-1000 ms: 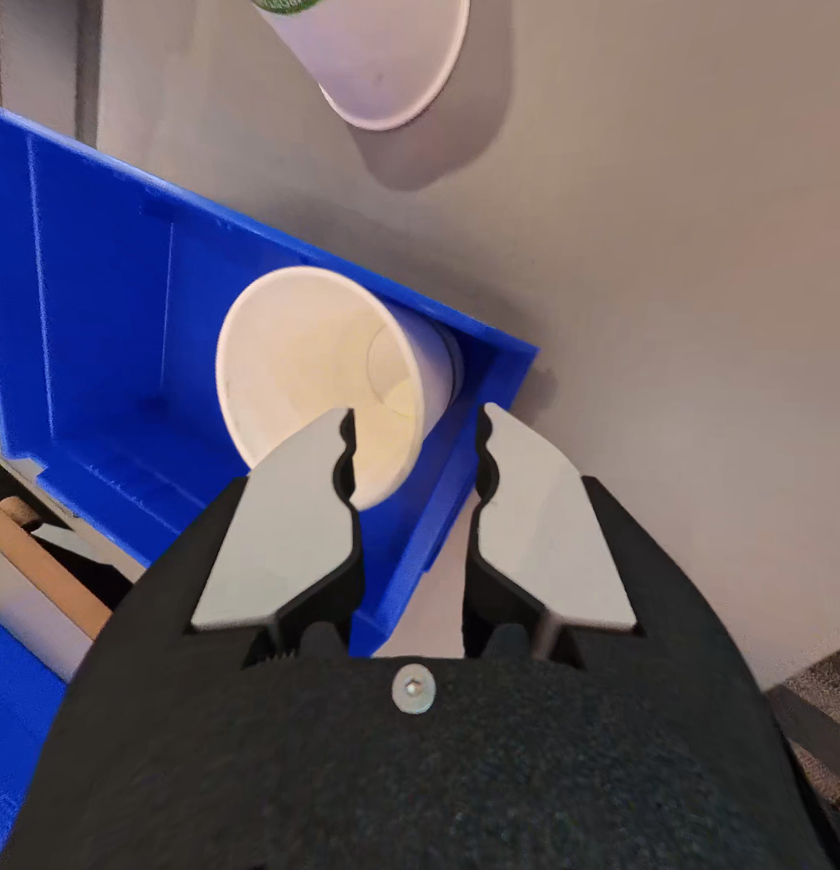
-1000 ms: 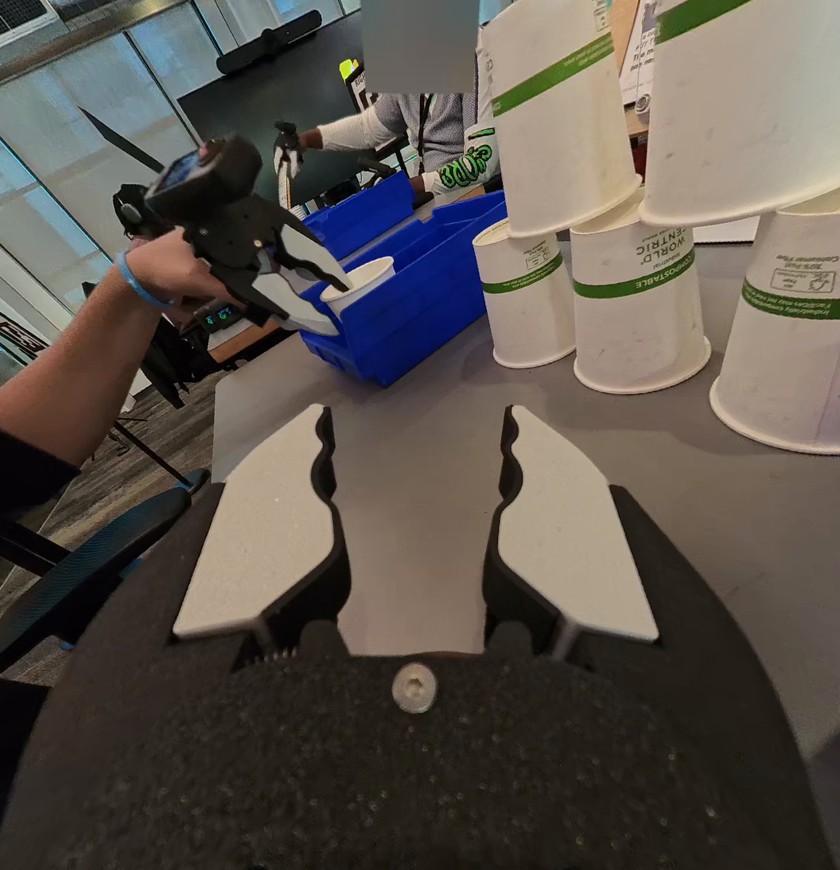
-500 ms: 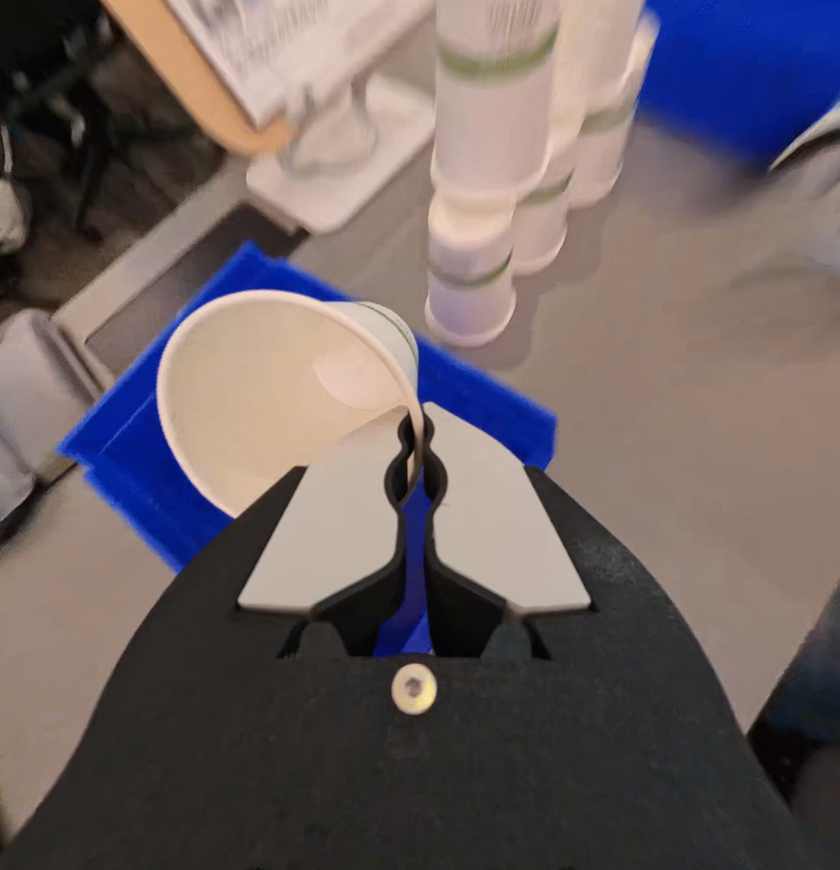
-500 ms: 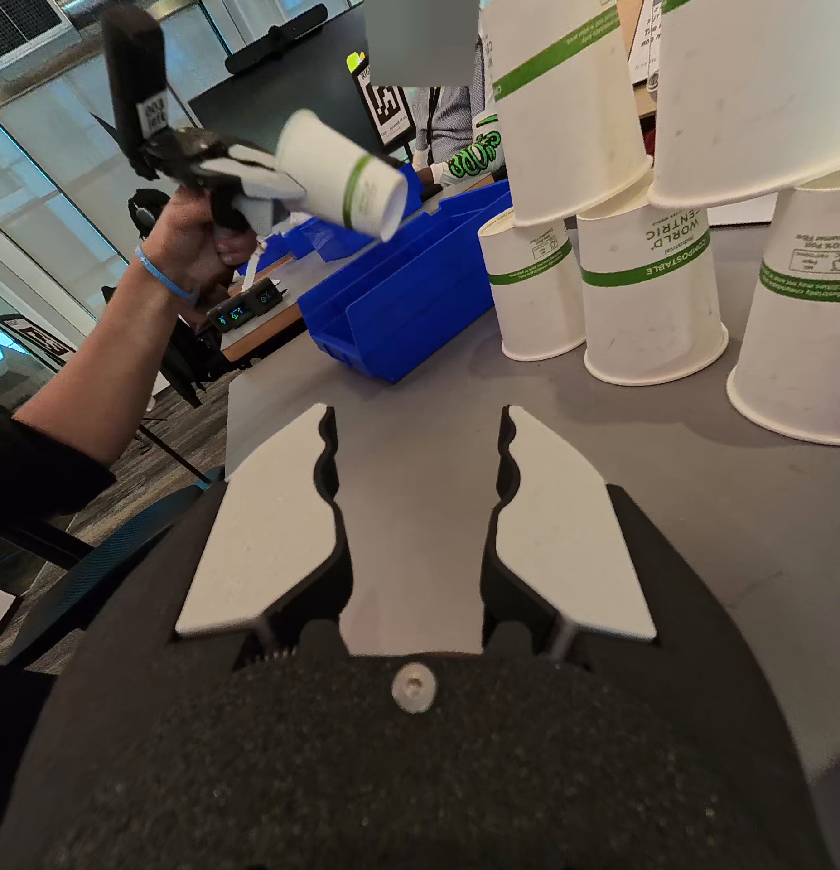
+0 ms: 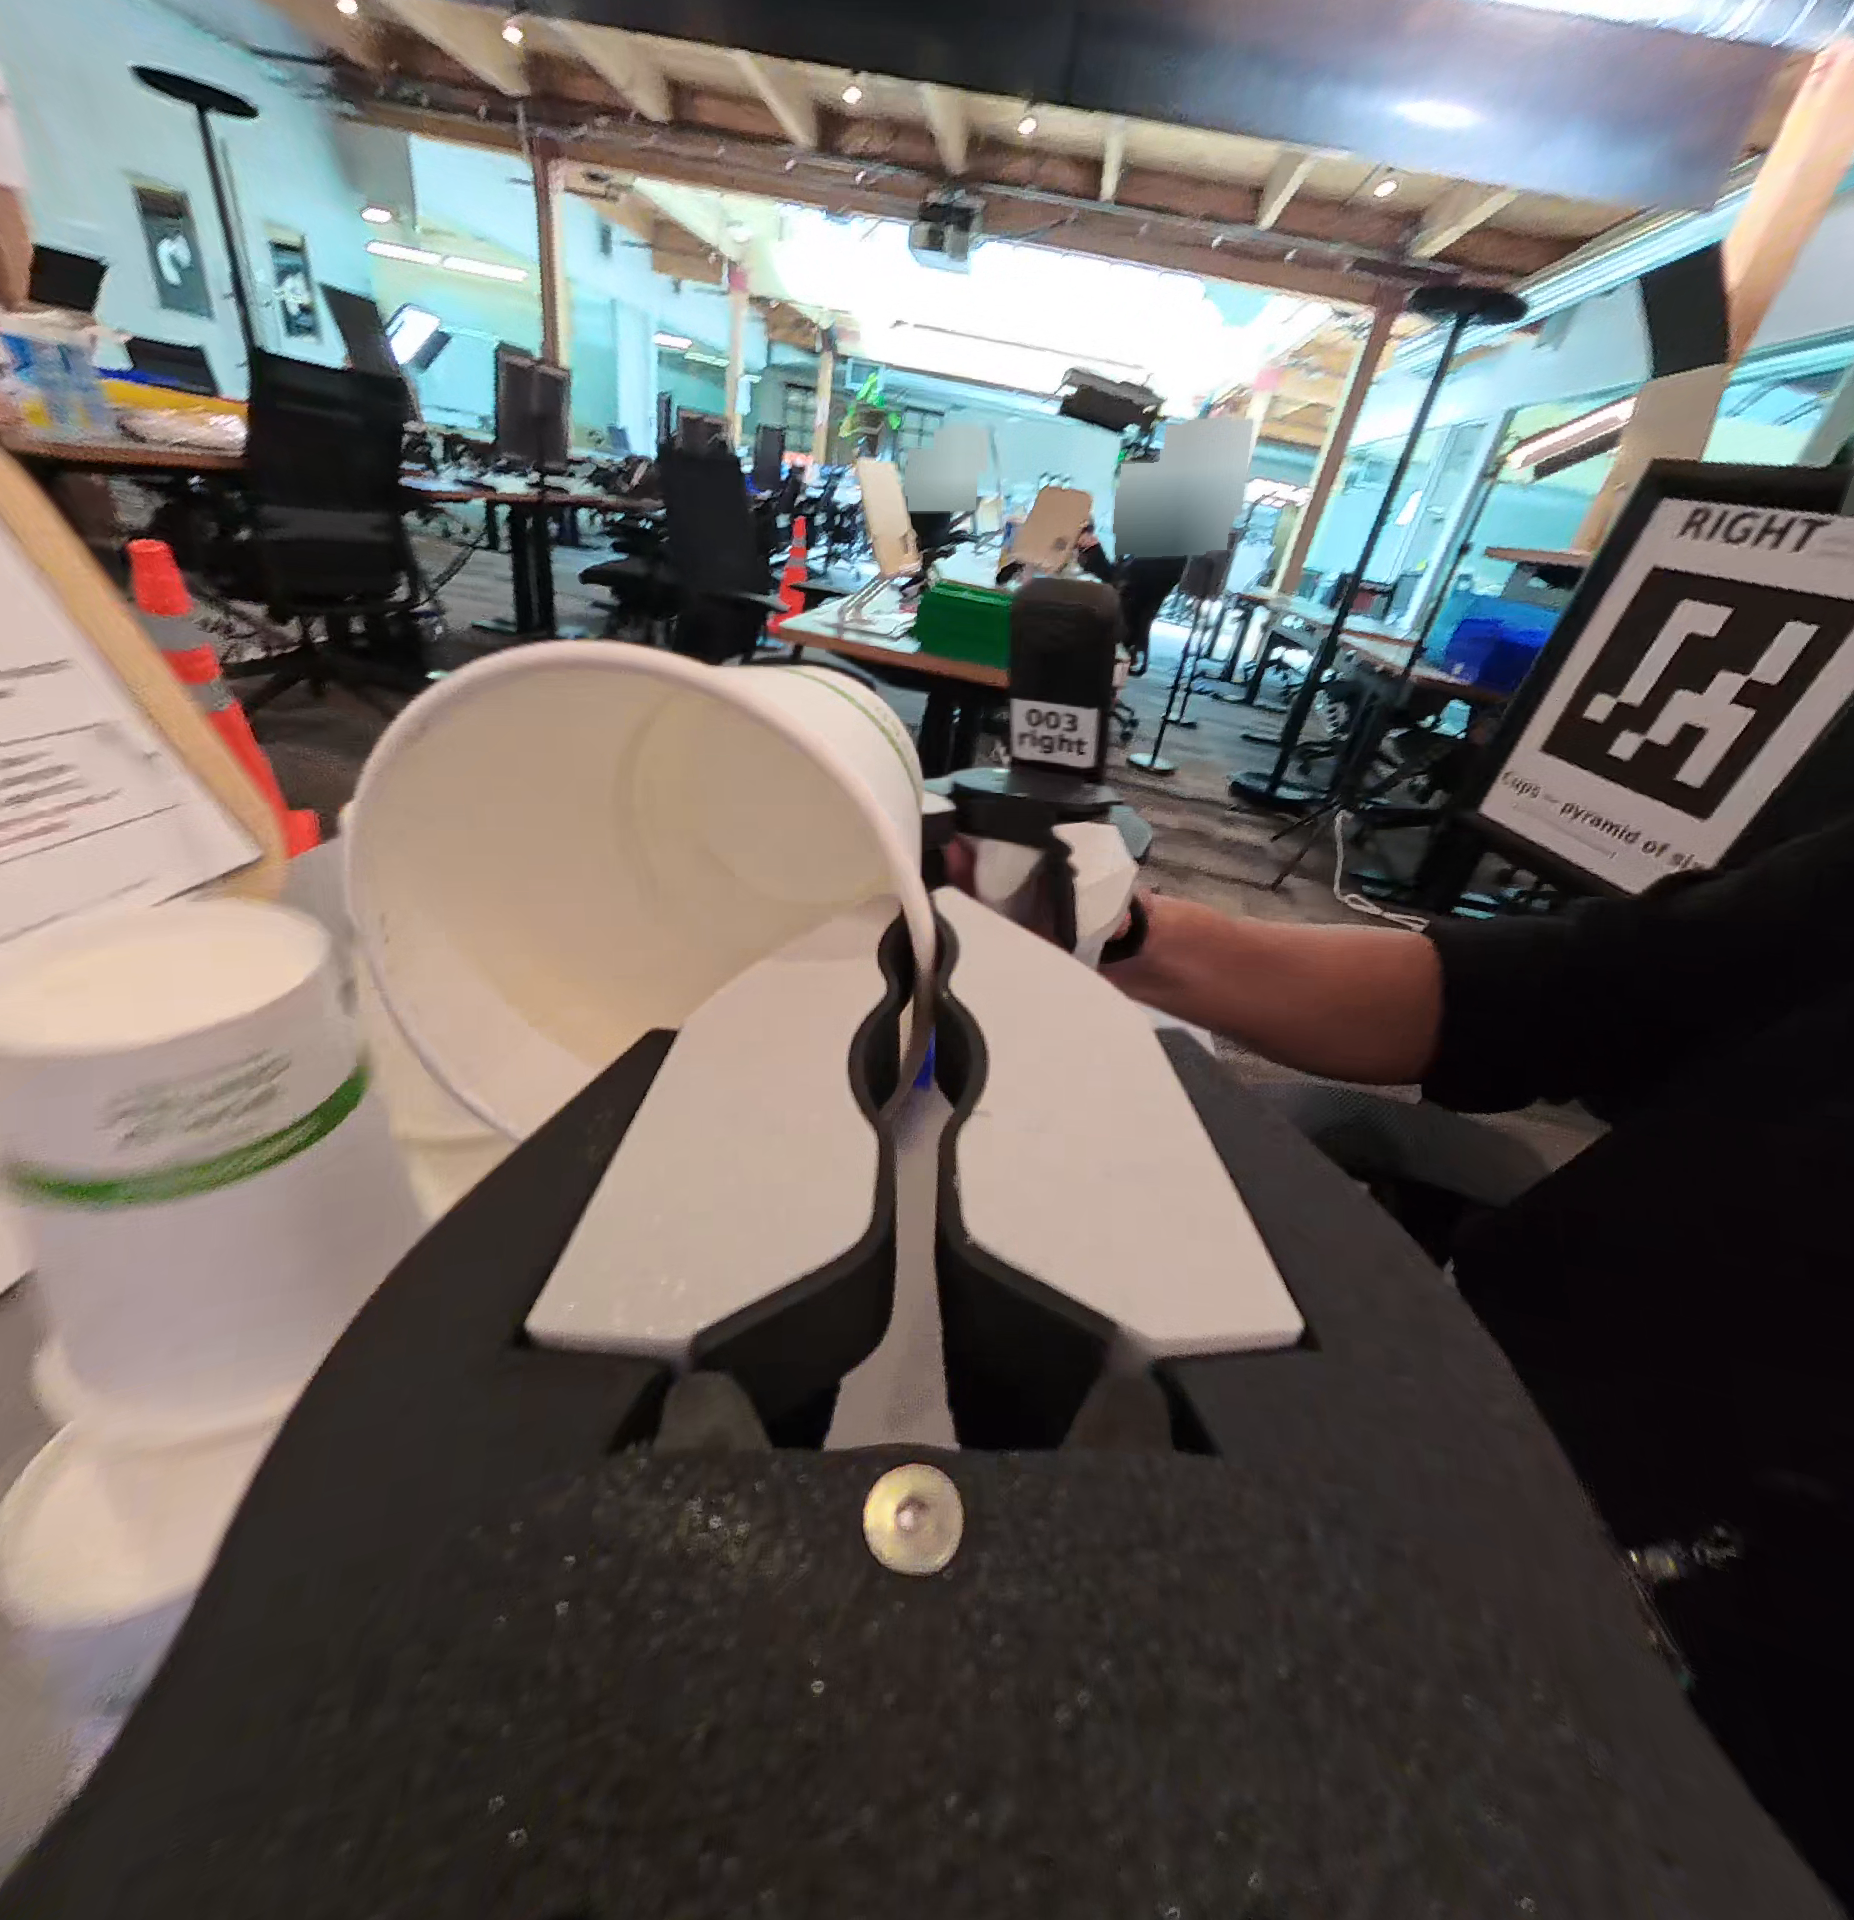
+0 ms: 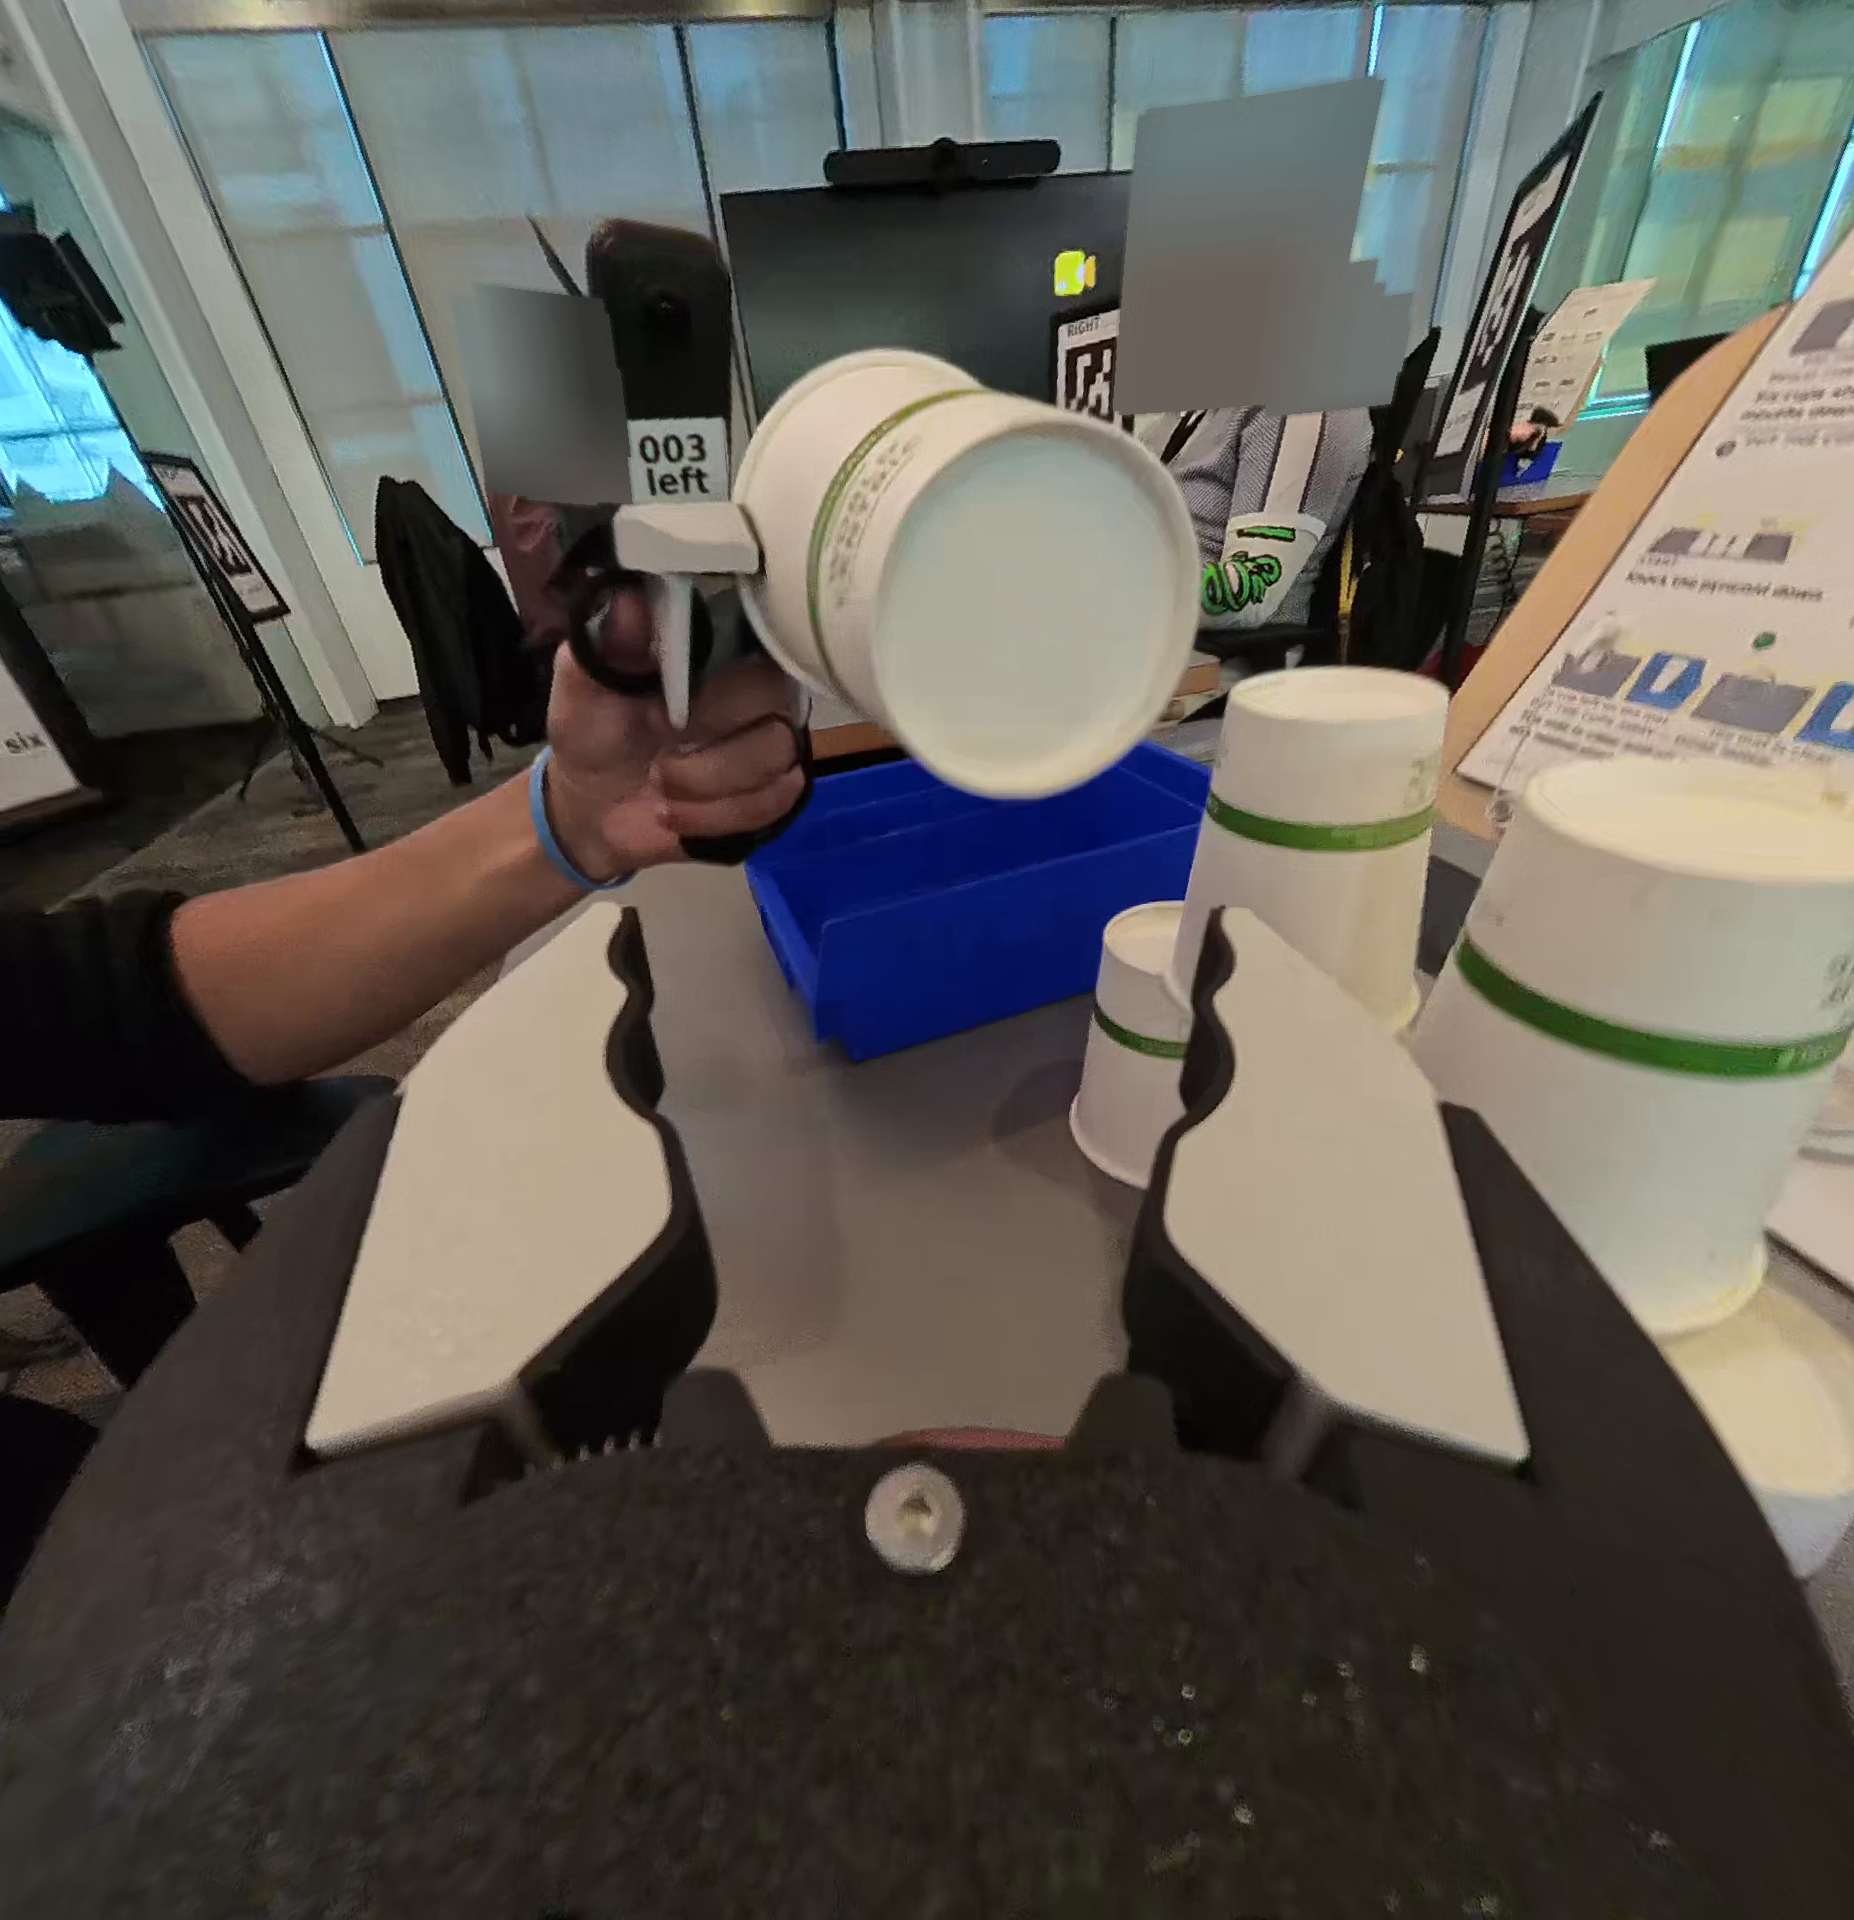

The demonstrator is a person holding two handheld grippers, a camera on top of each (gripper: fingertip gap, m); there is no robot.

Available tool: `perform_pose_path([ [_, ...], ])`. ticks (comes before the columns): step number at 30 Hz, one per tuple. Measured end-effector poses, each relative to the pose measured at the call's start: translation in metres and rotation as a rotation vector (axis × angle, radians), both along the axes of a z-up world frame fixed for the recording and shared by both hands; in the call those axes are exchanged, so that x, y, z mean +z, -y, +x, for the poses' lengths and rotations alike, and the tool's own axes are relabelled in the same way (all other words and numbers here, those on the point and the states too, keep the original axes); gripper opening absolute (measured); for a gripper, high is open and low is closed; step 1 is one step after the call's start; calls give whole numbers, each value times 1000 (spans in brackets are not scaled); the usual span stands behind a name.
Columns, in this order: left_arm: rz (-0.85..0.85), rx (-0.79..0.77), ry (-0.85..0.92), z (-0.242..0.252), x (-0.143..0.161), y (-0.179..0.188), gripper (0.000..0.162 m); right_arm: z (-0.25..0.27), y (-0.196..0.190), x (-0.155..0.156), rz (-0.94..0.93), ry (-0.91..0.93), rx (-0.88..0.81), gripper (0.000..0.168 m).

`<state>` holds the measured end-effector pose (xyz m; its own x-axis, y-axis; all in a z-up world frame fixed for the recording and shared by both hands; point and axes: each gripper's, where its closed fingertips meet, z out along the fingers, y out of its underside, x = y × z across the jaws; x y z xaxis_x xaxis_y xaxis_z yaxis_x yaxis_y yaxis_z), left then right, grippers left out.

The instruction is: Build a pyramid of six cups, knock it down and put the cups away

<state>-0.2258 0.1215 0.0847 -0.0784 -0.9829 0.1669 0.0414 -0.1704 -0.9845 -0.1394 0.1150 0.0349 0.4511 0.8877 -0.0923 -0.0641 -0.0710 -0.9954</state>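
Cups (image 6: 1318,831) stand stacked upside down on the tabletop (image 6: 902,1195) beside the blue bin (image 6: 964,904), pyramid apparently unfinished, while the left gripper (image 5: 918,997) pinches another cup's (image 5: 632,862) rim aloft and the right gripper (image 6: 918,1039) waits, jaws wide and empty.

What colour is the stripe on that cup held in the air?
Green, a thin band around the white held cup; the right wrist view shows it best.

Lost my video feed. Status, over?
Left hand-held gripper shut on paper cup rim, cup lifted, sideways. Right hand-held gripper open, empty. Stacked cups beside blue bin. Path clear.
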Motion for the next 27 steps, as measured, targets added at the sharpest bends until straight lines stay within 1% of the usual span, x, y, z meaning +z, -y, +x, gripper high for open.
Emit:
perform_pose_path([
  [2,0,-51,8,23,1,10,0,-2,-10,13,23,14,3,107],
  [5,-6,-102,20,43,1,19,0,1,-20,28,37,6,7,107],
  [6,-14,-115,27,47,1,21,0,3,-21,32,41,0,15,101],
  [8,-34,-119,26,51,-4,21,0,6,-18,32,43,15,48,78],
  [10,-55,-125,21,52,-9,20,0,7,-19,22,1,73,48,78],
  [12,-72,-118,-15,52,-18,18,0,9,-20,17,-1,91,28,77],
  [13,-69,-89,-37,51,-22,14,6,10,-22,15,-10,96,17,77],
  [15,-50,-2,-85,46,-28,5,43,12,-23,11,-44,90,8,77],
  [16,-30,65,-132,41,-33,-2,56,14,-24,9,-59,89,-2,77],
  [17,14,148,-192,35,-38,-10,70,16,-26,7,-65,90,-18,77],
  [18,89,234,-262,28,-42,-15,79,18,-28,5,-71,85,-32,77],
  [19,192,321,-351,21,-46,-18,81,19,-29,4,-81,74,-42,77],
  [21,442,461,-539,10,-49,-17,81,19,-31,0,-103,53,-54,77],
  [24,858,619,-761,10,-41,-9,81,14,-35,-9,-128,58,-81,77],
  [25,972,639,-819,16,-40,-7,81,12,-36,-11,-134,62,-89,77],
  [27,1119,616,-927,30,-46,-3,81,8,-36,-15,-148,63,-101,77],
])
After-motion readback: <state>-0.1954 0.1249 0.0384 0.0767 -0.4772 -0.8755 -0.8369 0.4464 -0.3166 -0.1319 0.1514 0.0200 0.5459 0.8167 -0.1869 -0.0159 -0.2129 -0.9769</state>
